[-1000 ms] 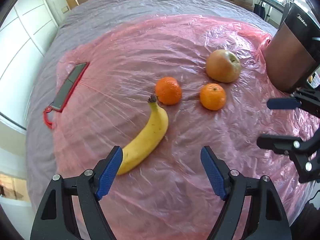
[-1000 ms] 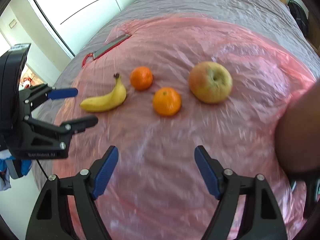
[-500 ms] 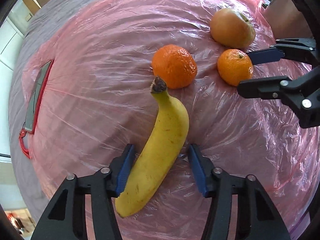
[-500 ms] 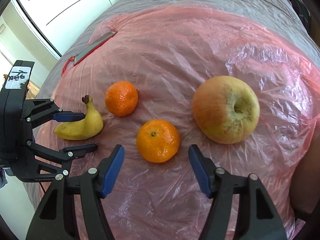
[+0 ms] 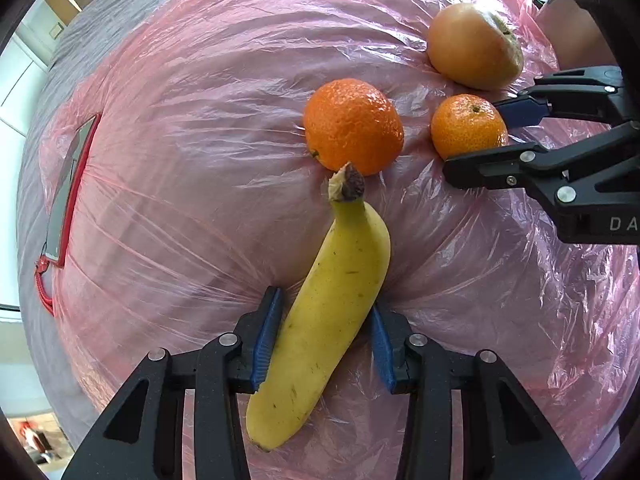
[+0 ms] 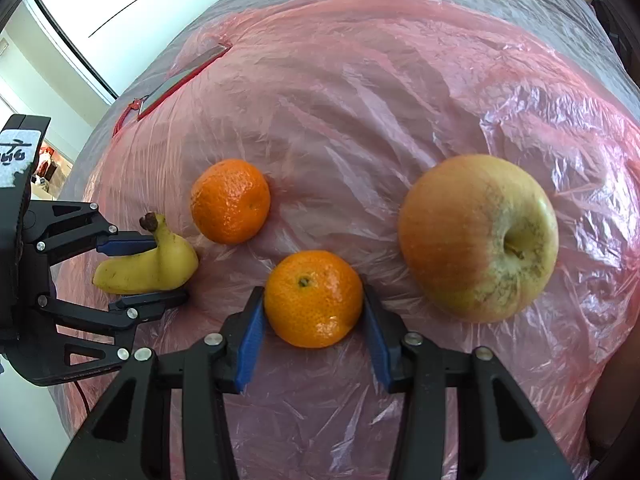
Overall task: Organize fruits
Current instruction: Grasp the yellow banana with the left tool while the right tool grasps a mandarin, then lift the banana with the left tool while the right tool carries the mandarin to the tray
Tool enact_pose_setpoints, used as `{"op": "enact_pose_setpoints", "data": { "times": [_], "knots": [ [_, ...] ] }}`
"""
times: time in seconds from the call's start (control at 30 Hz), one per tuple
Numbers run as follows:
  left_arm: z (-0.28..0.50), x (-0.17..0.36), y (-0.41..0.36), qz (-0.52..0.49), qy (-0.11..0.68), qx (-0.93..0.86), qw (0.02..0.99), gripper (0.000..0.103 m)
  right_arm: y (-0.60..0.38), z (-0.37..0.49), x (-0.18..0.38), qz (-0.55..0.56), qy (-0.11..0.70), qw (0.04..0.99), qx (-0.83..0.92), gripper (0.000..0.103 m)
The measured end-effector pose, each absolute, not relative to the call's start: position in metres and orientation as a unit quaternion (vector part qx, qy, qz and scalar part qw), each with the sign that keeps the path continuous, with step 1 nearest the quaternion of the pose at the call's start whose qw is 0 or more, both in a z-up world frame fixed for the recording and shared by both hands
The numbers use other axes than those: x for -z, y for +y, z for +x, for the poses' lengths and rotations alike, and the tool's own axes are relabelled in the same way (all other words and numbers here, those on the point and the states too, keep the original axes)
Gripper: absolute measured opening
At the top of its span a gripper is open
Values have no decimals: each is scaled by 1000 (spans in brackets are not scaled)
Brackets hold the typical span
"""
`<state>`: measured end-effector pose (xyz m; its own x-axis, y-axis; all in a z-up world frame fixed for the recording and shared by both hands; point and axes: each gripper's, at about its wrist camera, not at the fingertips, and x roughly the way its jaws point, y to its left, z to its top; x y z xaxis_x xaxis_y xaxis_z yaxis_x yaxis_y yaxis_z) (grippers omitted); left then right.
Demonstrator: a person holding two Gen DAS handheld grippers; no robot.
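Note:
A yellow banana (image 5: 332,280) lies on the pink plastic sheet (image 5: 200,120), stem pointing away. My left gripper (image 5: 325,304) straddles its middle, jaws closing, both blue pads against its sides. A small tangerine (image 6: 314,300) sits between the pads of my right gripper (image 6: 312,292), whose jaws are also closing and touch it on both sides. A second tangerine (image 5: 352,124) rests just beyond the banana's stem. The large yellow-red apple (image 6: 476,236) lies to the right of the gripped tangerine. Each gripper shows in the other's view: the right gripper (image 5: 474,136) and the left gripper (image 6: 160,272).
The sheet covers a grey bed. A flat dark rectangle with a red strap (image 5: 66,184) lies near the sheet's far left edge. A brown container (image 5: 580,40) stands at the right, behind the apple. White cupboard doors (image 6: 140,8) lie beyond the bed.
Both grippers came down onto the fruit and narrowed. The left now brackets the banana's middle, the right the near tangerine, pads touching where they stood wide apart before.

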<state>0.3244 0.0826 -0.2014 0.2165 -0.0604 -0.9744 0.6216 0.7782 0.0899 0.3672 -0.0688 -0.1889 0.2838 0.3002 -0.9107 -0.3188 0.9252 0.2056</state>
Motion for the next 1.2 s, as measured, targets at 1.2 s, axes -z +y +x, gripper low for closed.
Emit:
{"op": "enact_pose_setpoints", "data": {
  "times": [1.2],
  "knots": [
    [224,103,19,40,606,259,751,27,-168,212,105,41,568,790,-226,39]
  ]
}}
